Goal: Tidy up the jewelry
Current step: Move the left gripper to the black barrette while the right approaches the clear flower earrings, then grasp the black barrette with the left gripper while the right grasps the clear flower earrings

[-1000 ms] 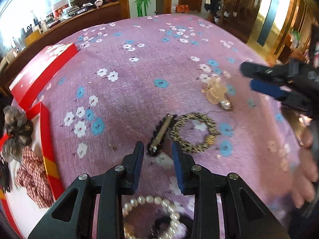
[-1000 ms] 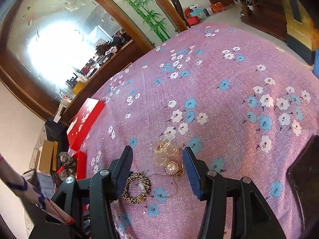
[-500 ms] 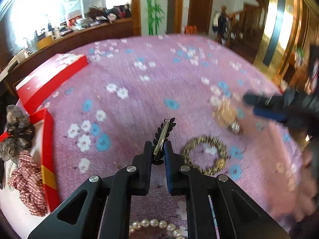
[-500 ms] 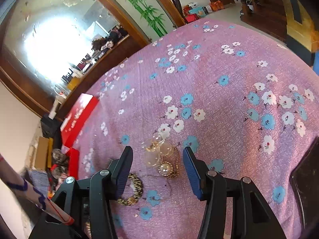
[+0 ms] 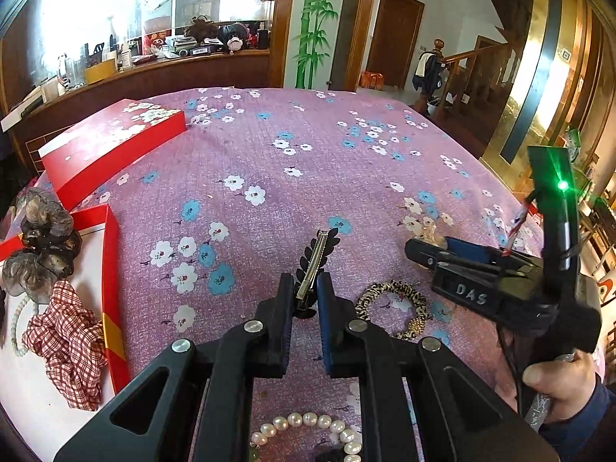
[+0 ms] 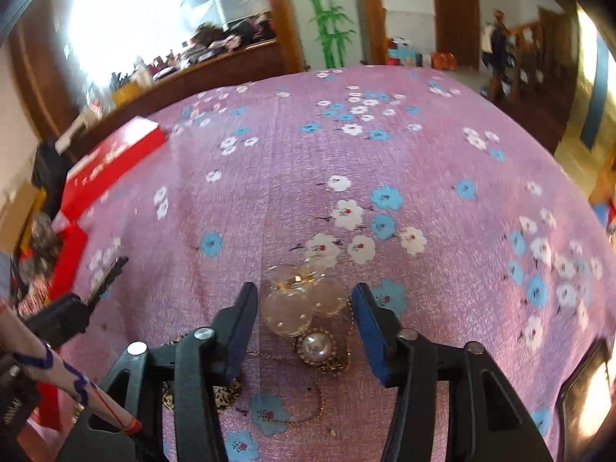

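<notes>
Hair clip (image 5: 315,267) sits pinched in my left claw (image 5: 306,300), mid-frame. Right claw (image 6: 304,308) gapes around the pearl pendant (image 6: 316,346). Red box (image 5: 111,269) at left holds scrunchies (image 5: 67,338) and a bead strand (image 5: 17,327).

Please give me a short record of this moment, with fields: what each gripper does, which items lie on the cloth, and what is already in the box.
left gripper: shut on the black hair clip, lifted above the cloth
right gripper: open, around the pearl brooch
on cloth: leopard bracelet, pearl bracelet
in red box: checked scrunchie, brown hair ties
red lid: on the cloth, behind the box
</notes>
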`<state>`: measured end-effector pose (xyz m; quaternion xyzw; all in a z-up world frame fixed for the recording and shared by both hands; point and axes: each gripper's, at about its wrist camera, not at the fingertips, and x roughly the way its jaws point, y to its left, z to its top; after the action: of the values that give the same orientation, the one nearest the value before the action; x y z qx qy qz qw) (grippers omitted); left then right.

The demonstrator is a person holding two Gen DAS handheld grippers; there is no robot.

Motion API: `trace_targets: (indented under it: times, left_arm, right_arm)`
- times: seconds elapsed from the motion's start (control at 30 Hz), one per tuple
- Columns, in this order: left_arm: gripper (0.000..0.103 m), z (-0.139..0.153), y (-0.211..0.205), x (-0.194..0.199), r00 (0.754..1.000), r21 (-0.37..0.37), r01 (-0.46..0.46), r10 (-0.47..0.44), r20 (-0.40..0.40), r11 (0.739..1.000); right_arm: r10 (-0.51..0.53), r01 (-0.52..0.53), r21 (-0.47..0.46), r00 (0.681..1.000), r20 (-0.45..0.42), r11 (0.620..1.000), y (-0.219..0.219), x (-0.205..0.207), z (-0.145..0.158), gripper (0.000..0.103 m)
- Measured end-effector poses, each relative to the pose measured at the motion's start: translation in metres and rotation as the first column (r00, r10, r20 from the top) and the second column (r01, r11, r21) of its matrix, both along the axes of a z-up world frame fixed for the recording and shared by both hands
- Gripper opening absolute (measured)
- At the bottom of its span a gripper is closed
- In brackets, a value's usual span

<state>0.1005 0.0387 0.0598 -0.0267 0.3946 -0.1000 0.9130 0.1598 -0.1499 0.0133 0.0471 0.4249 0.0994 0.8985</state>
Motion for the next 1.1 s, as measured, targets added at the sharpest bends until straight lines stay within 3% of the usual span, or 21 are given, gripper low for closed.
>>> trace_targets:
  times: [0.17,0.3,0.47,1.1]
  left_arm:
    - [0.011,0.001,0.002,-0.001,1.0,-0.008,0.0,0.0,0.001,1.0]
    - [0.011,0.003,0.004,-0.003,1.0,-0.018,-0.002,0.002,0.012,1.0]
    - [0.011,0.002,0.003,-0.002,1.0,-0.014,-0.006,0.006,0.011,1.0]
    - [0.011,-0.001,0.001,-0.001,1.0,0.023,-0.016,0.016,0.017,1.0]
  right_arm:
    - [-0.005,0.005,-0.01,0.999,0.037,1.0,-0.008,-0.01,0.009,0.045]
    - [-0.024,0.013,0.122,0.996,0.087,0.992,-0.026,-0.024,0.03,0.045]
    - [-0.024,0.002,0.187,0.993,0.114,0.982,-0.029,-0.035,0.041,0.045]
    - [0.059,-0.076,0.145,0.991,0.12,0.986,-0.001,-0.045,0.042,0.045]
